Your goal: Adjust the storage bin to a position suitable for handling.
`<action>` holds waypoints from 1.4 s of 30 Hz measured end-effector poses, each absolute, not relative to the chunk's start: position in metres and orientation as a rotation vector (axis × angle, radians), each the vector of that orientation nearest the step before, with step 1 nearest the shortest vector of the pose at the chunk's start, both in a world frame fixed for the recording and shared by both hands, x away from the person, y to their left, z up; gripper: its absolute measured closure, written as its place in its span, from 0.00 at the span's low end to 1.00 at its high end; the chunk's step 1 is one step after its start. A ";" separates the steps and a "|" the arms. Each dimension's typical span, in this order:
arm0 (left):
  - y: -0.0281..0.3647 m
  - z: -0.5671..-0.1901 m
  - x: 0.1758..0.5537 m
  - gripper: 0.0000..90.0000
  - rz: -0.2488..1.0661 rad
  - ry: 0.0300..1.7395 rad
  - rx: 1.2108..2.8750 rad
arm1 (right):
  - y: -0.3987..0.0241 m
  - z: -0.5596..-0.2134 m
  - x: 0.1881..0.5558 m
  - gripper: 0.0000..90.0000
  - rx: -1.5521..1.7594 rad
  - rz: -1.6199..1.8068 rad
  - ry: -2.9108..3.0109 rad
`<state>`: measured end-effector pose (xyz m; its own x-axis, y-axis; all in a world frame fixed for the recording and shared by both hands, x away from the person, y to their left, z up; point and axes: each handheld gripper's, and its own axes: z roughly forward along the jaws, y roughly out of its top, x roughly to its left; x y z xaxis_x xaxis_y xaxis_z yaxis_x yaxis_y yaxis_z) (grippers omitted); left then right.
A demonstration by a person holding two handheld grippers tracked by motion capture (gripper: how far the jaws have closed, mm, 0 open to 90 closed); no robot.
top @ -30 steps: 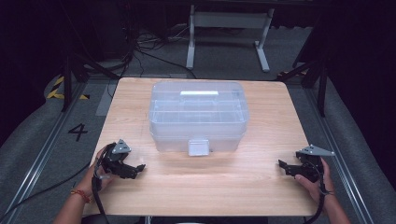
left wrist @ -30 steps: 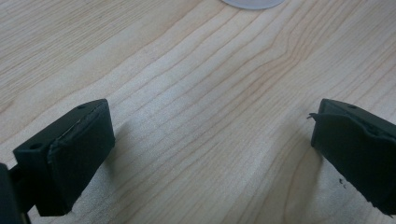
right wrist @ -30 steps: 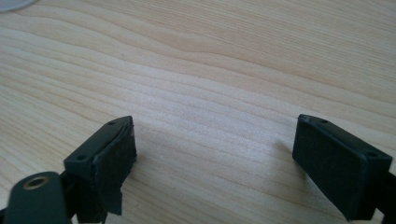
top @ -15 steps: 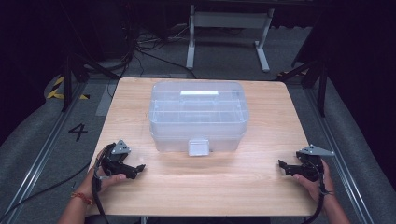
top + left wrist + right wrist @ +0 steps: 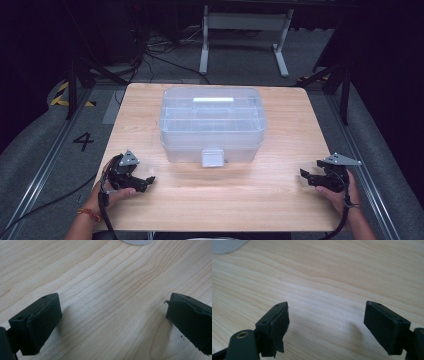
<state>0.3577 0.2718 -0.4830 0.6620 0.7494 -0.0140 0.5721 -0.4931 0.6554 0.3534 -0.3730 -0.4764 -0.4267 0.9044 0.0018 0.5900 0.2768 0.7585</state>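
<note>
Right tongs (image 5: 306, 176) just closing slightly – nothing between, left tongs (image 5: 146, 181) unmoved

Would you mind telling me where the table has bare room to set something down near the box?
Bare wood runs along the table's near edge, between the left gripper and right gripper, in front of the clear plastic box. Narrower strips flank the box. Behind it, hardly any room remains.
</note>
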 end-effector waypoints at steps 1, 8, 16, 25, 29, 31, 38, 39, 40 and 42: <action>0.272 -0.483 0.358 0.01 0.363 1.017 2.239 | -0.373 -0.474 0.353 0.24 1.331 0.981 2.121; 0.272 -0.483 0.358 0.01 0.362 1.017 2.240 | -0.365 -0.453 0.353 0.26 1.243 1.019 2.109; 0.272 -0.483 0.358 0.01 0.362 1.018 2.241 | -0.357 -0.433 0.353 0.26 1.148 1.078 2.118; 0.272 -0.483 0.358 0.01 0.364 1.018 2.242 | -0.348 -0.412 0.358 0.28 1.086 1.105 2.114; 0.272 -0.483 0.358 0.01 0.362 1.019 2.240 | -0.343 -0.399 0.360 0.29 1.056 1.123 2.106; 0.272 -0.483 0.358 0.01 0.362 1.018 2.240 | -0.340 -0.393 0.362 0.30 1.041 1.133 2.100; 0.272 -0.483 0.358 0.01 0.362 1.018 2.240 | -0.329 -0.372 0.370 0.31 0.981 1.161 2.105; 0.272 -0.483 0.358 0.01 0.362 1.017 2.240 | -0.326 -0.368 0.371 0.31 0.966 1.170 2.107; 0.272 -0.483 0.358 0.01 0.364 1.018 2.242 | -0.323 -0.365 0.372 0.32 0.956 1.174 2.111; 0.272 -0.483 0.358 0.01 0.364 1.018 2.242 | -0.320 -0.362 0.373 0.32 0.944 1.171 2.115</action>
<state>0.3577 0.2718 -0.4829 0.6616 0.7498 -0.0116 0.5720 -0.4946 0.6544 0.3735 -0.3203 -0.3619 -0.6090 0.7842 -0.1191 0.3153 0.3771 0.8708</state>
